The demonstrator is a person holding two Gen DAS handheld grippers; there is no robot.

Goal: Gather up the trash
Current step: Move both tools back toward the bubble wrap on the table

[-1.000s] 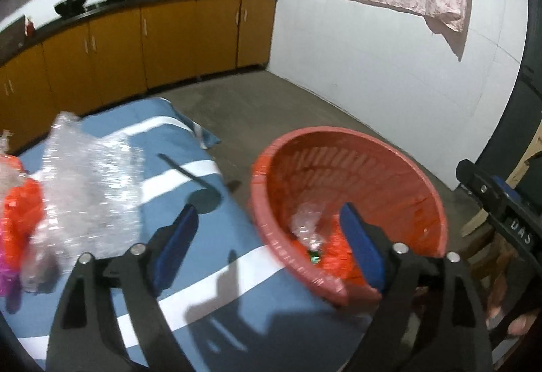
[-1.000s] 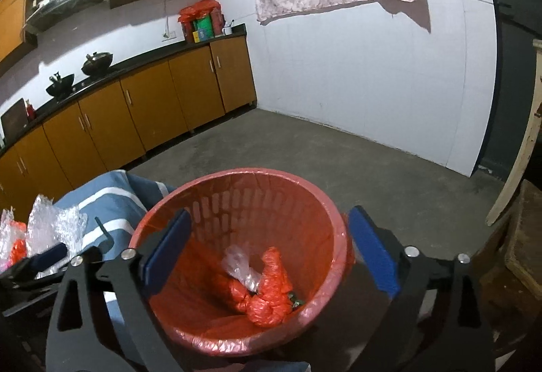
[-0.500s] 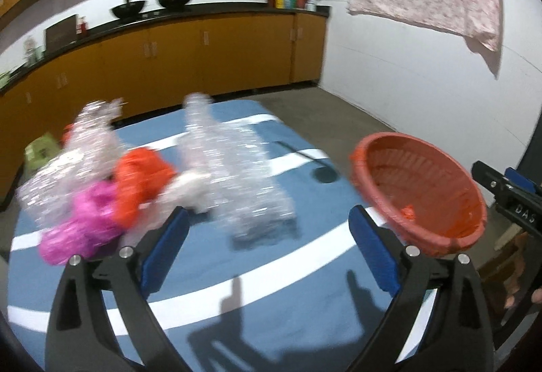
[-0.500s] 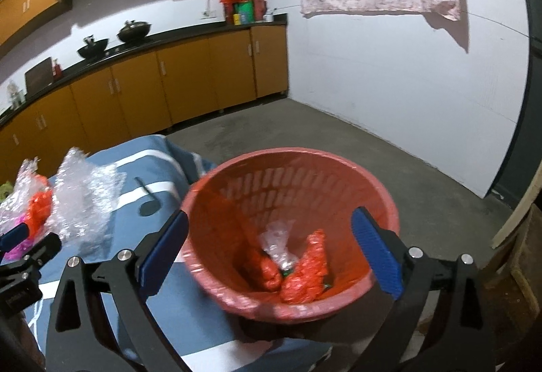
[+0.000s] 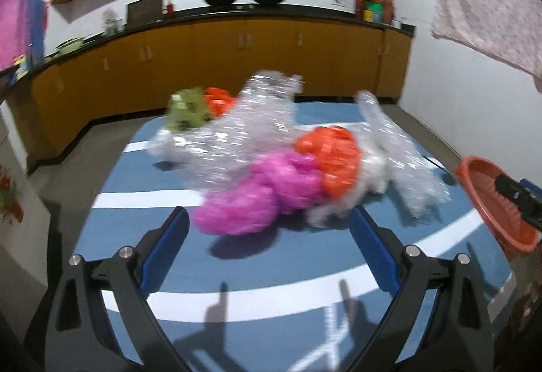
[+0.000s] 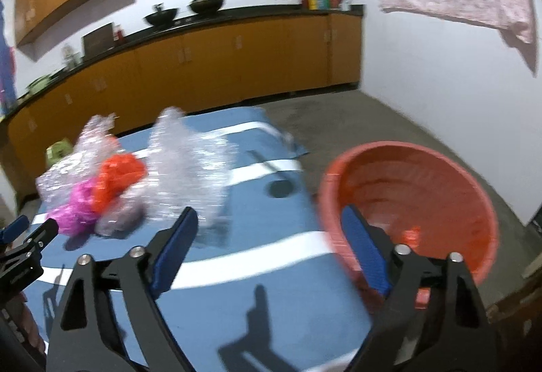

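Hovering wide open and empty, the left gripper point(image 5: 267, 236) faces the plastic trash point(image 5: 288, 162); the right gripper point(image 6: 271, 243), closing on nothing, hangs beside the basket point(image 6: 440, 169).

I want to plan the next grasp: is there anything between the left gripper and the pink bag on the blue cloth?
Nothing visible: only bare blue cloth separates the open, empty left gripper from the pink bag.

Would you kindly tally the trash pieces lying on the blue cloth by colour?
Clear bubble wrap: 2 (second piece)
Orange bag: 2 (second one behind)
Pink bag: 1
Green wad: 1
Total: 6, though blur could hide more.
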